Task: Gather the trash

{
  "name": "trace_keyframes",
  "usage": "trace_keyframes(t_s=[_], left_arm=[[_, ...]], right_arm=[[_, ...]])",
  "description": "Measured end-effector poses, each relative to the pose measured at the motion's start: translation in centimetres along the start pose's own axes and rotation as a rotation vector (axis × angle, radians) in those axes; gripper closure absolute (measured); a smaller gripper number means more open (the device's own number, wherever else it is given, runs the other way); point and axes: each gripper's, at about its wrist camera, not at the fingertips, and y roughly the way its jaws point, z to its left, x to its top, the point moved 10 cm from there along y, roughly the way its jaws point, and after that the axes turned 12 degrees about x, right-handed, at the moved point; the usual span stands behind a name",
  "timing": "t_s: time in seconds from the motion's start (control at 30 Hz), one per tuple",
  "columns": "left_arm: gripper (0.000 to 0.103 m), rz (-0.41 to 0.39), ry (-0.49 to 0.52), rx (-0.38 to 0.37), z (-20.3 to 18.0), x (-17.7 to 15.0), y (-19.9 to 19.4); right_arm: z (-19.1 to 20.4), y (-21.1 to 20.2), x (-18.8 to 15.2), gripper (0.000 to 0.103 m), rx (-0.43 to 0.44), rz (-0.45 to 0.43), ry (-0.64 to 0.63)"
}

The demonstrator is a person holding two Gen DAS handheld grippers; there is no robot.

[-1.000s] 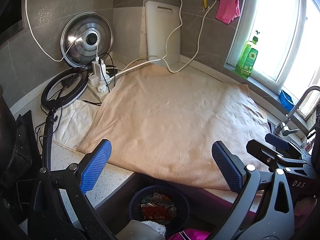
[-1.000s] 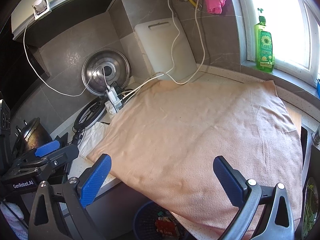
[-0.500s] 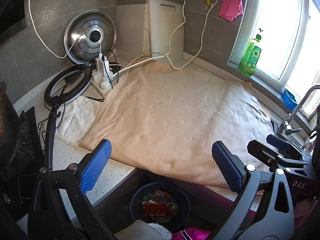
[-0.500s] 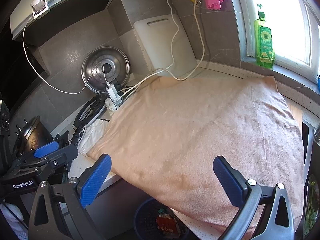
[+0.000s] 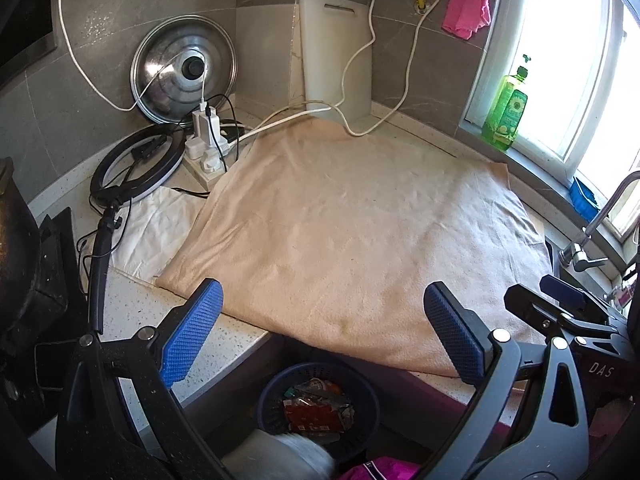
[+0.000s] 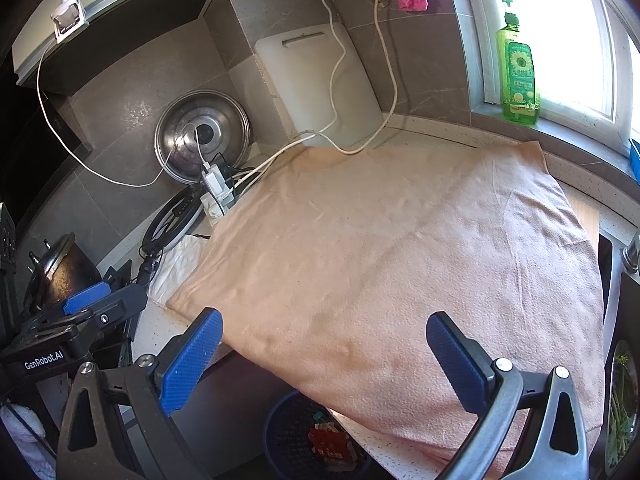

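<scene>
Both hand-held grippers, left (image 5: 320, 336) and right (image 6: 322, 354), released & empty; towel (image 5: 360, 232) bare, bin (image 5: 318, 404) holds trash — prob. done.

A home kitchen: stone counter (image 5: 132, 296), pot lid (image 5: 184, 68), cutting board (image 5: 336, 56), dish soap (image 5: 505, 108) on the windowsill, sink tap (image 5: 592, 232).

You are looking at a peach-beige towel (image 5: 360, 232), plain and unpatterned, lying beside a white crumpled cloth (image 5: 156, 228). Your gripper fingers (image 5: 192, 332) are showing blue pads with a fine diamond knurl on black frames. The basket (image 5: 276, 384) below is showing dark blue mesh, with red and silvery wrappers (image 5: 316, 408) inside. The soap bottle (image 6: 518, 68) is glowing lime green with a sunflower label. A pink rag (image 5: 466, 10) is hanging on grey marbled tiles (image 5: 264, 40), and the cutting board (image 5: 336, 56) is reading off-white.
</scene>
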Motion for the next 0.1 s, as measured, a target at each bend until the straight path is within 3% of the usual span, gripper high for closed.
trace_keyframes(t_s=[0.1], left_arm=[[0.001,-0.016,-0.005,0.007,-0.13,0.14,-0.2]], right_arm=[[-0.31,0.01,-0.03,0.0,-0.005,0.003,0.001]])
